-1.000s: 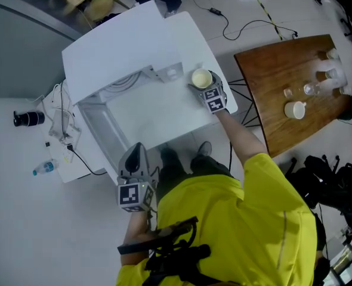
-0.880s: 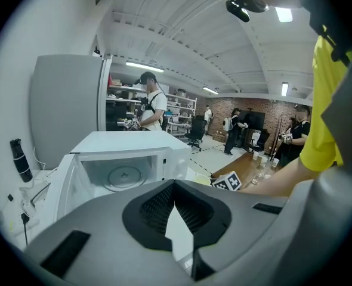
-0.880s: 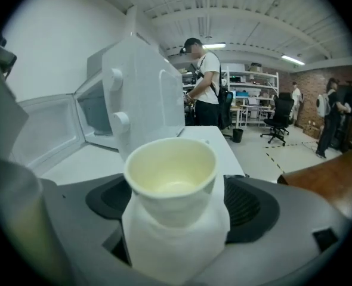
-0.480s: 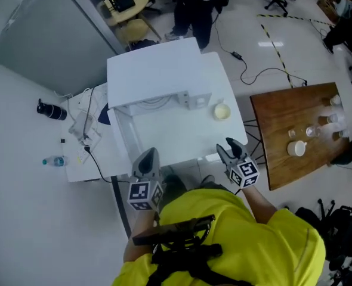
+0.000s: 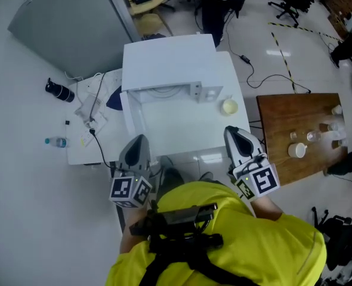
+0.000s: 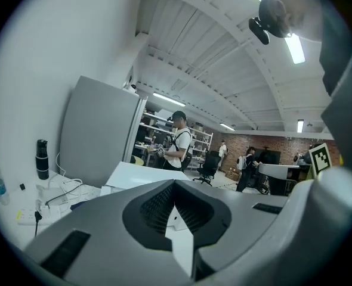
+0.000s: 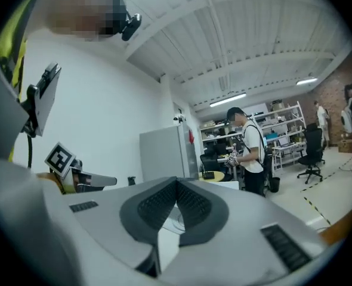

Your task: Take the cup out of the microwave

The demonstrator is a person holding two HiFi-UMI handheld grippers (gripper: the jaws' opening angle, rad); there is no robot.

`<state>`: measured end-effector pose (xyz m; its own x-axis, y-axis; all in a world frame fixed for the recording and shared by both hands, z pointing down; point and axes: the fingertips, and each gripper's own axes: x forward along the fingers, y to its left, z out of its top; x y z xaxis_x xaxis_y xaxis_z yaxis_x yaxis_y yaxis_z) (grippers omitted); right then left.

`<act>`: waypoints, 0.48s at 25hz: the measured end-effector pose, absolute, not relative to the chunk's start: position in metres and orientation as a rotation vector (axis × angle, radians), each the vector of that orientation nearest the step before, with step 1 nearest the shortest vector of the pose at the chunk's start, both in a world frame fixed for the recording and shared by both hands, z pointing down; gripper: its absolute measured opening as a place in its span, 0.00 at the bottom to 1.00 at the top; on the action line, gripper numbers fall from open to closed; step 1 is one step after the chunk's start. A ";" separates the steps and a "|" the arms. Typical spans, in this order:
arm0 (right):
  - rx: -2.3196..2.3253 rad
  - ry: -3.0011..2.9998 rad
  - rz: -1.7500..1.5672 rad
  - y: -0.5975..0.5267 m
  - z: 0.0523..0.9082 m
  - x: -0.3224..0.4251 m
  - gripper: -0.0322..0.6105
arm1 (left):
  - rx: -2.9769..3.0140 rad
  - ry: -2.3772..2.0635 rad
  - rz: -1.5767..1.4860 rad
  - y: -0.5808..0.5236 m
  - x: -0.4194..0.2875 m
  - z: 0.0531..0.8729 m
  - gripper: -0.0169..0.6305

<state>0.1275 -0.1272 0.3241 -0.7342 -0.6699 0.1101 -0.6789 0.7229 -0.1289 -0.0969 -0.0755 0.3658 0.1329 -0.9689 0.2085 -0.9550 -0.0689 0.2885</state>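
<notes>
Left tongs (image 5: 138, 142) and right tongs (image 5: 234, 134) both closed, pad against pad, with nothing between them in either gripper view. Cup (image 5: 229, 106) already out of the microwave (image 5: 167, 58), upright on the white worktop (image 5: 229, 79) just beside the front right corner of that plain white box, touched by neither tongs. Open front part of the microwave bare, as far as visible from above. Judged from this: main step done, cup taken out and set down; little or nothing left, perhaps only the closing of a door, though no door clearly visible. As for the pose: both hands close to the chest in the yellow shirt (image 5: 271, 243), one at each side, marker cubes toward the body, tongs pointing forward and about level, with both gripper views looking across the room and not down at the worktop. Right tongs nearer to the cup than the left, yet clear of it. Wooden table (image 5: 289, 118) further to the right, seemingly not part of this job.
</notes>
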 end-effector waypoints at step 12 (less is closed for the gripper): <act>1.107 -2.790 0.293 -0.119 0.350 0.151 0.05 | 2.079 -1.885 -0.013 -0.056 -0.079 0.362 0.02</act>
